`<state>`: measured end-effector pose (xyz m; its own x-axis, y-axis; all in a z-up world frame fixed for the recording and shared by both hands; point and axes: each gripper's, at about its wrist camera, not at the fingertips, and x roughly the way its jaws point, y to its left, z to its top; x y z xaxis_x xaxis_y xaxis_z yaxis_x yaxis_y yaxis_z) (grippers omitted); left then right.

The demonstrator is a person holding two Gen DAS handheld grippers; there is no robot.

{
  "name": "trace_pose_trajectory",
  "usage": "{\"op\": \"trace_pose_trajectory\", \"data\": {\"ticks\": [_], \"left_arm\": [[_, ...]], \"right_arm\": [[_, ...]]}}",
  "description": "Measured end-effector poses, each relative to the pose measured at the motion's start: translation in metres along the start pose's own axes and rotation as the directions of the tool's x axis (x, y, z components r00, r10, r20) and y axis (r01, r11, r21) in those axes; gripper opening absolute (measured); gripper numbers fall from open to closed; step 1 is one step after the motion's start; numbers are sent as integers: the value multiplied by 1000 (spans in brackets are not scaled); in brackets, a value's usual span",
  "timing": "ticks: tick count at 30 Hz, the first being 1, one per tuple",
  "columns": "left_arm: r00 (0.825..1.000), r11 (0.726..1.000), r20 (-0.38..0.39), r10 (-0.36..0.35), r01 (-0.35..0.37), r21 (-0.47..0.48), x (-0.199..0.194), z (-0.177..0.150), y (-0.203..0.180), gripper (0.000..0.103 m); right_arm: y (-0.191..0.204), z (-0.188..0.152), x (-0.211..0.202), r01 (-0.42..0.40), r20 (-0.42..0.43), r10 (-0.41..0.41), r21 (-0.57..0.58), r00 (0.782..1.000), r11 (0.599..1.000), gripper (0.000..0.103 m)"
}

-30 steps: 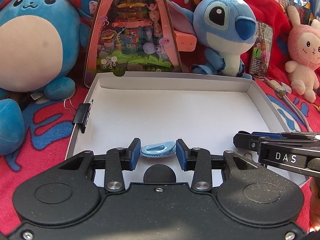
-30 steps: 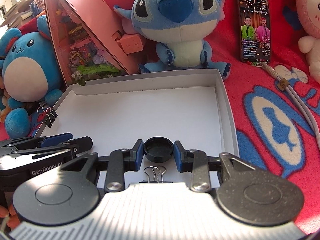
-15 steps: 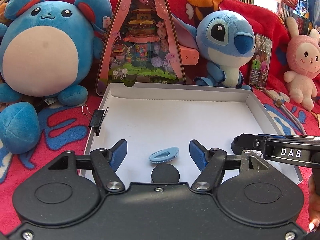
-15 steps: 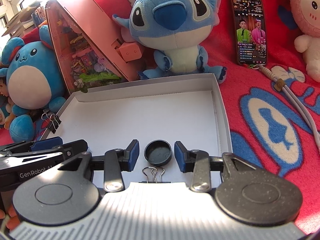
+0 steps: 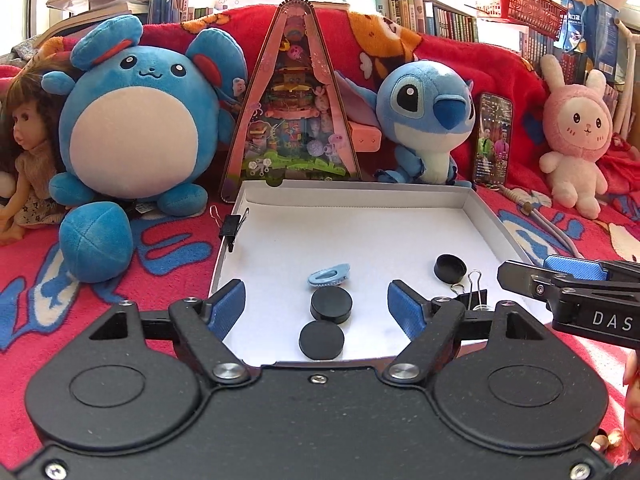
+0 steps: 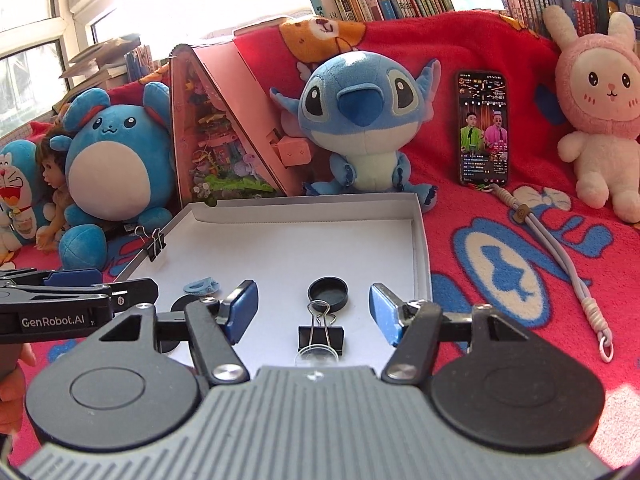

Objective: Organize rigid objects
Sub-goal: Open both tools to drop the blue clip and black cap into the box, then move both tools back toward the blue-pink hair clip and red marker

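Both grippers (image 5: 316,304) (image 6: 312,310) just spread, empty; pale-blue, seemingly oval clip (image 5: 329,275) in white tray (image 5: 360,200).

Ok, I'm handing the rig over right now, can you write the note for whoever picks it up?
Left hand-held gripper: jaws have just been opening, nothing between the pads; the blue clip it let go lies in the white box.
Right hand-held gripper: likewise just opened, holding nothing; the open black cap lies in the box ahead of it.
Also in the box: two black discs, a binder clip with a clear round piece under it.
Another binder clip sits on the box's left wall.
Left: no loose rigid items visible outside the box; check beyond the views.
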<state>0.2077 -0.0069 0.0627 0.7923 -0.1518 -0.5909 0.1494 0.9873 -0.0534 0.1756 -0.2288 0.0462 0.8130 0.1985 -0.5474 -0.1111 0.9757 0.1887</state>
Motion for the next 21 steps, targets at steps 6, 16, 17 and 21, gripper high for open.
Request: {"op": "trace_pose_trajectory", "data": {"ticks": [6, 16, 17, 21], "left_arm": [[1000, 1000, 25, -7, 6, 8, -28, -27, -8, 78], [999, 1000, 51, 20, -20, -1, -59, -66, -16, 80], [999, 1000, 50, 22, -22, -6, -61, -70, -16, 80], [998, 999, 54, 35, -34, -24, -69, -83, -14, 80]], "right_arm": [[7, -32, -30, 6, 56, -6, 3, 998, 1000, 79], [21, -68, -60, 13, 87, -9, -44, 996, 999, 82], [23, -72, -63, 15, 91, -10, -53, 996, 999, 83], [28, -86, -74, 32, 114, -25, -61, 993, 998, 83]]}}
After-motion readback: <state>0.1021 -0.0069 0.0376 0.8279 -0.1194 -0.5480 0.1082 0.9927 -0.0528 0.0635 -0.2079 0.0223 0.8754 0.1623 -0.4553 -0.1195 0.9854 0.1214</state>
